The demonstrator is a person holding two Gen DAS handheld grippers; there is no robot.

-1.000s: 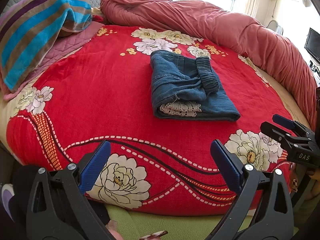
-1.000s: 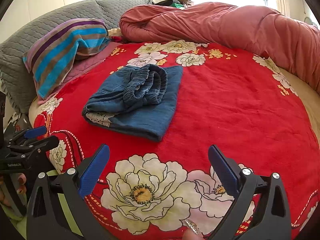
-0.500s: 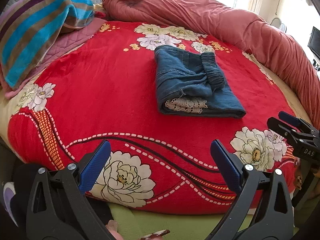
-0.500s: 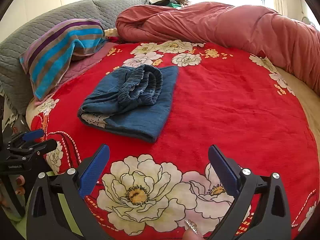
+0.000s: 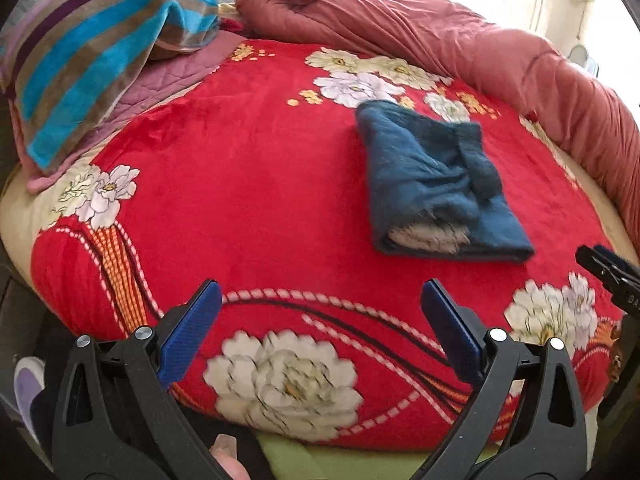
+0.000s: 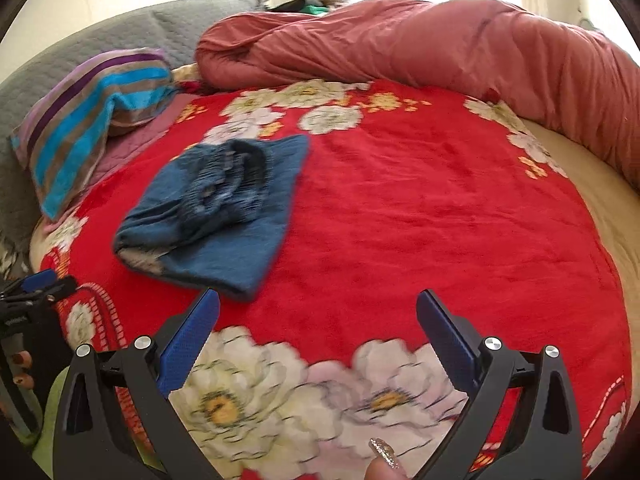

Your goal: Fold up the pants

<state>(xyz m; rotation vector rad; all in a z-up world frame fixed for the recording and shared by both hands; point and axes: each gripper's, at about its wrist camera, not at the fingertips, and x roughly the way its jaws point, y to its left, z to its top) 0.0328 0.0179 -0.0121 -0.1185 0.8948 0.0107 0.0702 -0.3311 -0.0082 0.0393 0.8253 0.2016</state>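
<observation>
The blue denim pants point(image 5: 432, 180) lie folded into a compact rectangle on the red flowered blanket point(image 5: 240, 184), with the elastic waistband on top. They also show in the right wrist view point(image 6: 224, 208), left of centre. My left gripper point(image 5: 320, 320) is open and empty over the blanket's near edge, well short of the pants. My right gripper point(image 6: 318, 328) is open and empty, near the pants' front corner without touching it. Each gripper shows at the edge of the other's view.
A rolled pink-red duvet point(image 6: 440, 48) runs along the back and right of the bed. A striped blue-brown pillow point(image 5: 92, 56) and a grey quilted headboard point(image 6: 80, 44) stand at the left. The mattress edge point(image 6: 600, 200) is bare at the right.
Both grippers have drifted back and aside, so the pants sit a little farther off in both views. The pants have not moved. Both jaws stay open.
</observation>
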